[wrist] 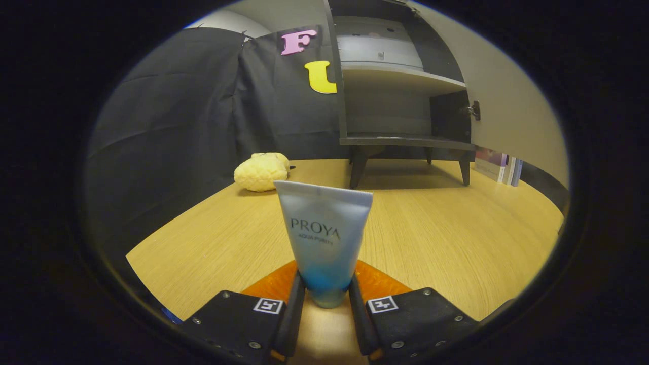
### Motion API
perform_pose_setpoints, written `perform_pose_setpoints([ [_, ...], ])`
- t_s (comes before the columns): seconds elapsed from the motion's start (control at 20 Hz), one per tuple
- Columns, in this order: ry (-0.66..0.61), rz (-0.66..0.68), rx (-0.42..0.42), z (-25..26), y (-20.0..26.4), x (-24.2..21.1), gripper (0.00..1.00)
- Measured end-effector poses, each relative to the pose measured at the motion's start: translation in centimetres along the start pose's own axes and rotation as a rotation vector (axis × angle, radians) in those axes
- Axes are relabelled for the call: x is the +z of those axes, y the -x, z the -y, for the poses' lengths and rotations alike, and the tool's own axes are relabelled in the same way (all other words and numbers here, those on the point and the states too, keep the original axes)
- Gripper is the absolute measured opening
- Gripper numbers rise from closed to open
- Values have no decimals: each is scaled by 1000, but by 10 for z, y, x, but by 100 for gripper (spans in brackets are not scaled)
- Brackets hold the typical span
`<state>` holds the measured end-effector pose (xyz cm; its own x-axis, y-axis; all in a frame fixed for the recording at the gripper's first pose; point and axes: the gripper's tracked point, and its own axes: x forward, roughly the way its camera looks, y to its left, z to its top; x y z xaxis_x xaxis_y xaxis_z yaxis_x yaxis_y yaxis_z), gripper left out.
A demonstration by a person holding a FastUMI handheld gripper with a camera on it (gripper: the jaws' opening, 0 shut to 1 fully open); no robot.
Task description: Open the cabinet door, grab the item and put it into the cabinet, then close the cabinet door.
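The hand-held gripper (327, 296) pinches a tube (324, 243) between its two fingers (293, 314), both pressing on the tube's lower, cap end so that it stands upright with its flat crimped end on top. The tube is pale at the top and shades to blue toward the bottom. Beneath and ahead of it stretches a light wood-grain desk (446, 238). Beyond the tube and a little to the left, a yellow, knobbly soft toy (261, 172) lies on the desk near the black cloth wall (203, 111). Further back, beyond the fingers and to the right, a small dark cabinet (400, 101) stands on short legs on the desk, its door (507, 101) swung wide open to the right on a metal hinge (474, 110). Inside, a shelf (400, 76) divides the cabinet into an upper and a lower compartment; the lower one looks bare. A few books (499, 166) stand just behind the open door, near the cabinet's right leg.
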<state>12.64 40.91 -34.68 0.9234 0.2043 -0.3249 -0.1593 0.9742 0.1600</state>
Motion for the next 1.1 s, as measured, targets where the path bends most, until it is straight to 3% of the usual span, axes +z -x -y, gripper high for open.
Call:
perform_pose_setpoints([
  [0.25,14,-2,55,-4,12,11,45],
  [0.55,17,44,108,-1,38,68,44],
  [0.8,45,123,141,17,71,161,44],
  [1.1,77,230,85,69,87,290,44],
])
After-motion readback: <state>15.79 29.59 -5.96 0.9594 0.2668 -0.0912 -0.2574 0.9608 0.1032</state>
